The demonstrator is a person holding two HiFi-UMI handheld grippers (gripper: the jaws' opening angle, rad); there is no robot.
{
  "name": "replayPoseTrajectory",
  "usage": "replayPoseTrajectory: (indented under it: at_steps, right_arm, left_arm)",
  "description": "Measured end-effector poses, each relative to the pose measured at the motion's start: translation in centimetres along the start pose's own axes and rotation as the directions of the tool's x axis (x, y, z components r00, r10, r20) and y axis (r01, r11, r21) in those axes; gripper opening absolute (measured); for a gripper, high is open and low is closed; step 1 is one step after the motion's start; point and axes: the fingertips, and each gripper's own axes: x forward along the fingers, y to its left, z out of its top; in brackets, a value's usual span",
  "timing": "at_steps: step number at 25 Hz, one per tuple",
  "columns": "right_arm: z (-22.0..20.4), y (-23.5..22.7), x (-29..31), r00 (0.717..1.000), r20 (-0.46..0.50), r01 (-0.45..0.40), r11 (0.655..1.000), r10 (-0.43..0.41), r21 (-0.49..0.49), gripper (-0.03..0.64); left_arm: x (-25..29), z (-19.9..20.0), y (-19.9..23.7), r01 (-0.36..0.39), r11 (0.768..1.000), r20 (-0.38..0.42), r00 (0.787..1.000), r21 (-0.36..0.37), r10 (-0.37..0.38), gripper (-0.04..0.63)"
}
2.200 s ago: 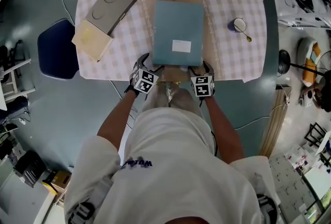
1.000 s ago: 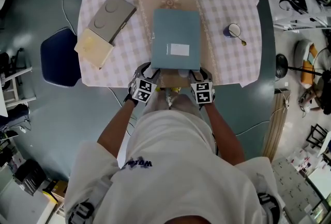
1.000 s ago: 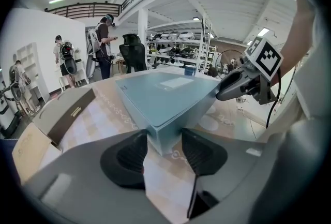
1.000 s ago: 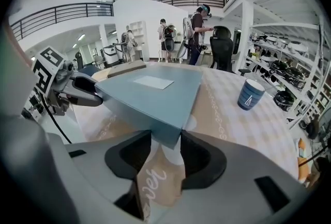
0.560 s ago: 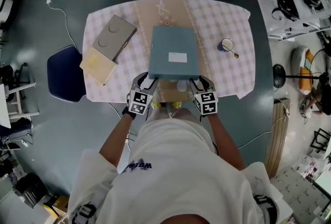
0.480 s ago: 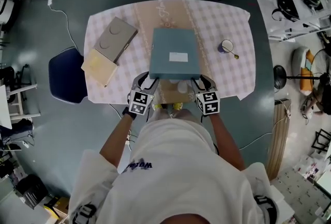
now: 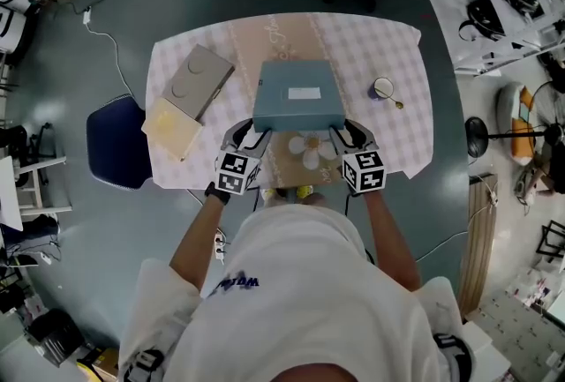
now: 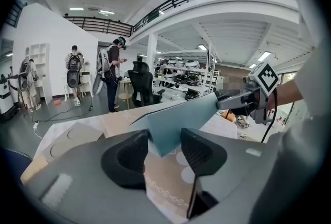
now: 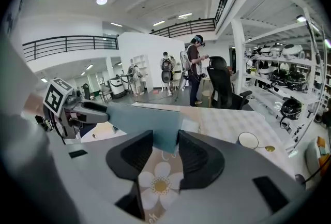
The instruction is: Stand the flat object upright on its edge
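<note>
Now the six-o'clock edge of the flat object (image 7: pixel 297 98) has lifted off the surface (image 7: pixel 393 49), left gripper (image 7: pixel 254 137) and right gripper (image 7: pixel 341 136) each clamped on a corner; tipping upright is under way.

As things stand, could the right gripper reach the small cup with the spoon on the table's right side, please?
Probably not yet. The tablecloth between the right gripper and the cup lies bare, but its jaws are clamped on the teal board's near corner, sharing the tilted board with the left gripper.
</note>
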Motion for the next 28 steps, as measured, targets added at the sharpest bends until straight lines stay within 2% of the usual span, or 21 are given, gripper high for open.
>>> replayPoseTrajectory:
  at_steps: [5,11,28]
  right_arm:
    - [3.1,-0.1,-0.5,0.998,0.058,-0.008,1.000,0.009,-0.013,0.160]
    - [5.1,-0.3,-0.8,0.996,0.091,-0.019,1.000,0.019,0.005,0.158]
    - [7.0,-0.8,-1.9,0.989,0.150,-0.031,0.996,0.019,0.078,0.158]
  left_arm:
    - [-0.4,2.2,0.7,0.015,0.999,0.024,1.000,-0.051,-0.014,0.204]
    - [-0.9,4.0,1.1,0.018,0.997,0.048,0.999,-0.073,-0.015,0.204]
    - [-1.7,7.2,1.0,0.021,0.998,0.101,0.995,-0.066,-0.015,0.204]
